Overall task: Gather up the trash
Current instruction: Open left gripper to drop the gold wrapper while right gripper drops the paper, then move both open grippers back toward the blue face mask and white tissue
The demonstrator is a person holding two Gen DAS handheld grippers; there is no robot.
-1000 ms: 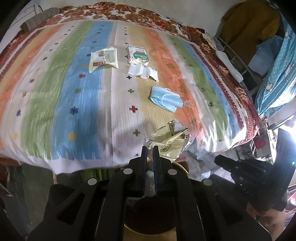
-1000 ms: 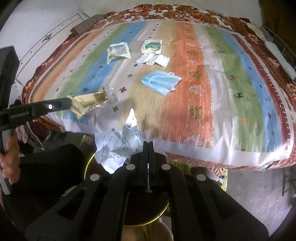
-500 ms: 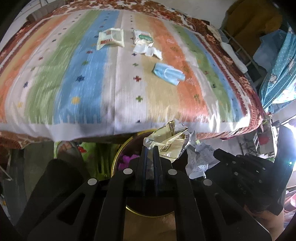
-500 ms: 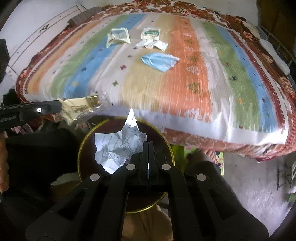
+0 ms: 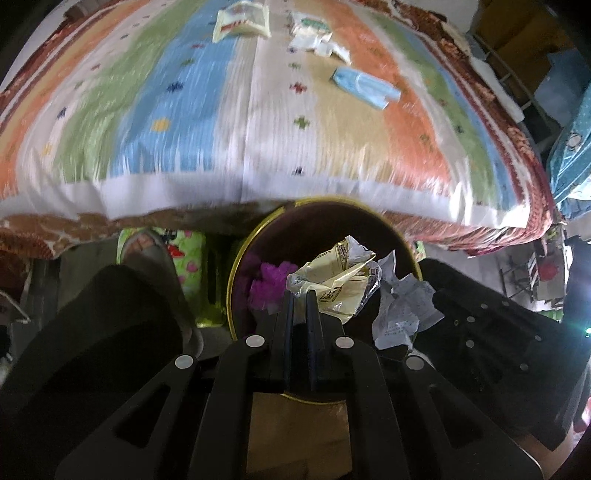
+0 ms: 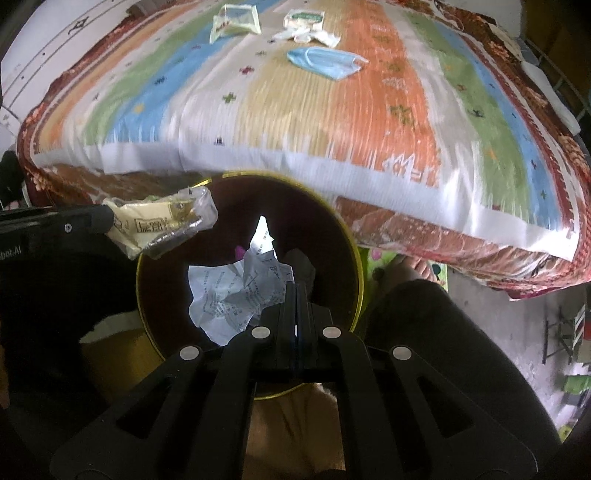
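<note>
My left gripper (image 5: 300, 293) is shut on a crumpled yellow plastic wrapper (image 5: 334, 280) and holds it over the mouth of a dark round bin with a gold rim (image 5: 258, 230). My right gripper (image 6: 295, 286) is shut on a crumpled white receipt (image 6: 229, 299), also above the bin (image 6: 354, 247). In the right wrist view the wrapper (image 6: 162, 225) hangs at the bin's left rim. Something purple (image 5: 266, 284) lies inside the bin. On the striped bedspread (image 5: 221, 110) remain a blue face mask (image 5: 364, 86), a tissue pack (image 5: 308, 26) and a yellow packet (image 5: 240, 22).
The bed's front edge (image 6: 295, 162) overhangs just behind the bin. A person's dark trouser legs (image 5: 103, 332) flank the bin, with a foot in a sandal (image 5: 144, 247) on a green patterned mat. Cluttered furniture and blue cloth (image 5: 570, 147) stand at the right.
Both grippers moved back from the bed and down over the bin, carrying the wrapper and the receipt. The bin mouth, barely seen before, now fills the middle of both views.
</note>
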